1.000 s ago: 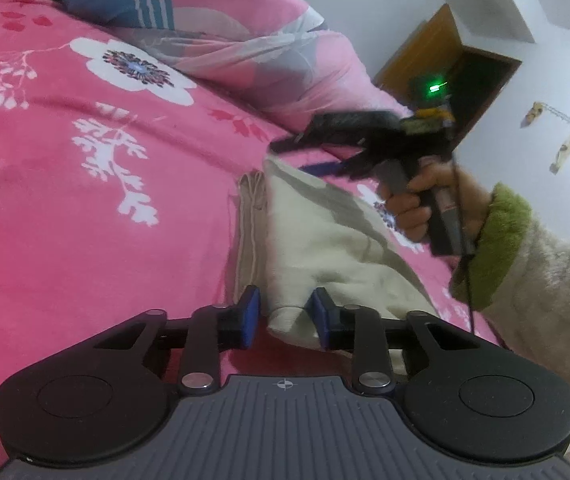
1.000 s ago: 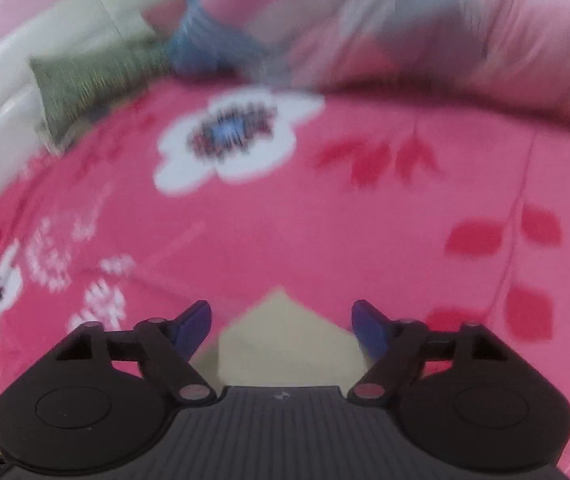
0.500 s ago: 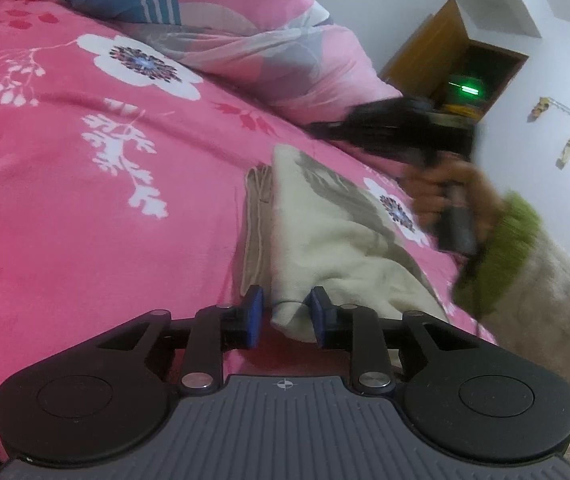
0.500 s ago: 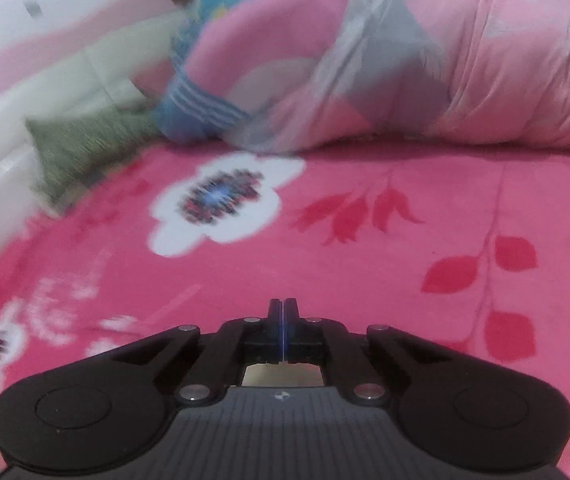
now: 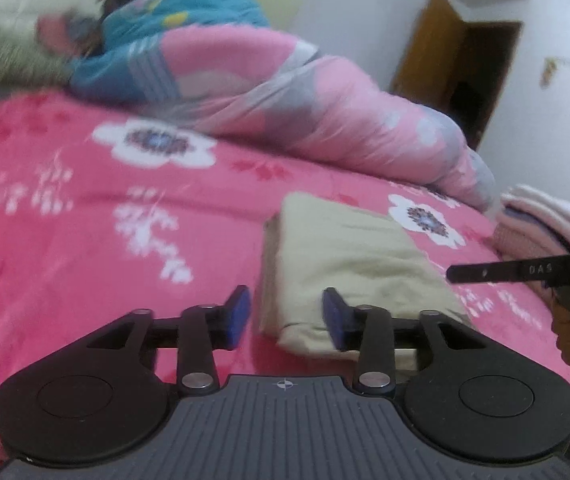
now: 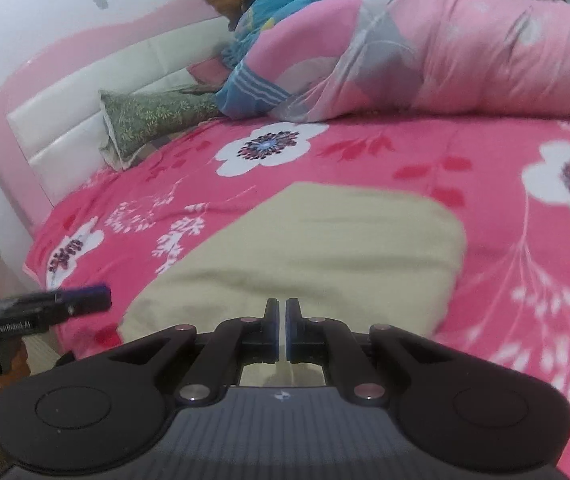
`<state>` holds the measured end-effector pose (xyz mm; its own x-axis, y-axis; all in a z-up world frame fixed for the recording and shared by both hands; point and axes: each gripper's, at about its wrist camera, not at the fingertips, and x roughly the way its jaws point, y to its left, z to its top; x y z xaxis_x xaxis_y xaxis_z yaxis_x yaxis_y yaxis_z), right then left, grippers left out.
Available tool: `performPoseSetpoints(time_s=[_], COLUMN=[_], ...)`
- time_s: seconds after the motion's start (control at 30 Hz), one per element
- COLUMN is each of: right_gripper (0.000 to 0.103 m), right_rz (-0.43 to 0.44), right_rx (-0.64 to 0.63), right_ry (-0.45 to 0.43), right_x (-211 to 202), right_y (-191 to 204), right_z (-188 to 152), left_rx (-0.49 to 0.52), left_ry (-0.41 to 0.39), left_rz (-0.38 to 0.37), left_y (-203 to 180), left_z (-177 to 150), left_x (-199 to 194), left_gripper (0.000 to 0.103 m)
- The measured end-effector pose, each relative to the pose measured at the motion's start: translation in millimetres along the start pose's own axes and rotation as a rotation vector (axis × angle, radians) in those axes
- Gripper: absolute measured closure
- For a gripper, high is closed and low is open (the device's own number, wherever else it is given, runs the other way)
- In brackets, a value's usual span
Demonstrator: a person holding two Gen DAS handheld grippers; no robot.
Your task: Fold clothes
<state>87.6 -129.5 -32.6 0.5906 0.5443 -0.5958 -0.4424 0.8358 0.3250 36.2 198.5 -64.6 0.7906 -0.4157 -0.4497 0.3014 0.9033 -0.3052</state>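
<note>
1. Your left gripper point(image 5: 286, 317) is opening, its blue pads clear of the cloth; the near corner of the folded beige garment point(image 5: 349, 264) sits between them.
2. That garment lies flat on the pink floral bedspread point(image 5: 65, 248), in front of the pink quilt point(image 5: 325, 112).
3. Your right gripper point(image 6: 282, 330) is closed on nothing, hovering over the garment's near edge.

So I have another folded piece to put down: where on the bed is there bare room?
Bare pink bedspread lies between the beige folded garment and the rolled pink quilt, and left of the garment toward the green pillow. The far side is crowded: a person lies under the quilt.
</note>
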Motion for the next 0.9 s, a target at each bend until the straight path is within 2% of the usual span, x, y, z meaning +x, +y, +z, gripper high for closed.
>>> performPoseSetpoints(time_s=[0.03, 0.1, 0.13, 0.27, 0.3, 0.33, 0.37, 0.4, 0.43, 0.53, 0.73, 0.8, 0.9], right_gripper=[0.093, 0.052, 0.05, 0.051, 0.055, 0.063, 0.097, 0.099, 0.099, 0.1, 0.1, 0.099, 0.098], right_rz=[0.023, 0.066, 0.087, 0.036, 0.027, 0.025, 0.03, 0.035, 0.04, 0.099, 0.169, 0.21, 0.191], right_rx=[0.003, -0.041, -0.063, -0.257, -0.295, -0.322, -0.331, -0.34, -0.348, -0.397, -0.346, -0.338, -0.304], right_ry=[-0.001, 0.008, 0.013, 0.016, 0.038, 0.07, 0.085, 0.099, 0.114, 0.073, 0.097, 0.049, -0.014], right_x=[-1.9, 1.9, 3.9, 26.6, 34.9, 43.7, 44.8, 45.8, 46.7, 28.4, 23.4, 10.2, 3.5], right_y=[1.6, 11.4, 16.4, 43.2, 46.9, 48.7, 50.8, 52.8, 54.8, 59.6, 49.7, 53.9, 52.3], right_z=[-3.8, -4.3, -4.4, 1.0, 0.6, -0.2, -2.5, -4.8, -7.1, -16.4, -34.2, -34.7, -29.0], left_rx=[0.021, 0.038, 0.037, -0.044, -0.076, -0.096, -0.117, -0.138, -0.157, -0.165, -0.199, -0.217, -0.247], left_ry=[0.004, 0.028, 0.039, 0.092, 0.1, 0.101, 0.102, 0.103, 0.104, 0.105, 0.121, 0.116, 0.106], left_rz=[0.003, 0.015, 0.022, 0.067, 0.069, 0.071, 0.073, 0.074, 0.076, 0.074, 0.029, -0.002, -0.039], left_y=[-6.2, -14.8, -17.5, -12.9, -9.8, -7.5, -5.1, -2.7, -0.4, 1.9, 7.6, 8.7, 9.6], left_z=[1.7, 2.5, 1.4, -7.4, -9.7, -10.7, -11.6, -12.6, -13.5, -14.1, -14.6, -14.2, -13.4], left_x=[1.0, 7.5, 12.0, 24.3, 25.2, 25.5, 25.9, 26.2, 26.5, 27.0, 27.3, 25.2, 23.5], left_gripper=[0.052, 0.052, 0.052, 0.052, 0.052, 0.052, 0.052, 0.052, 0.053, 0.053, 0.052, 0.052, 0.052])
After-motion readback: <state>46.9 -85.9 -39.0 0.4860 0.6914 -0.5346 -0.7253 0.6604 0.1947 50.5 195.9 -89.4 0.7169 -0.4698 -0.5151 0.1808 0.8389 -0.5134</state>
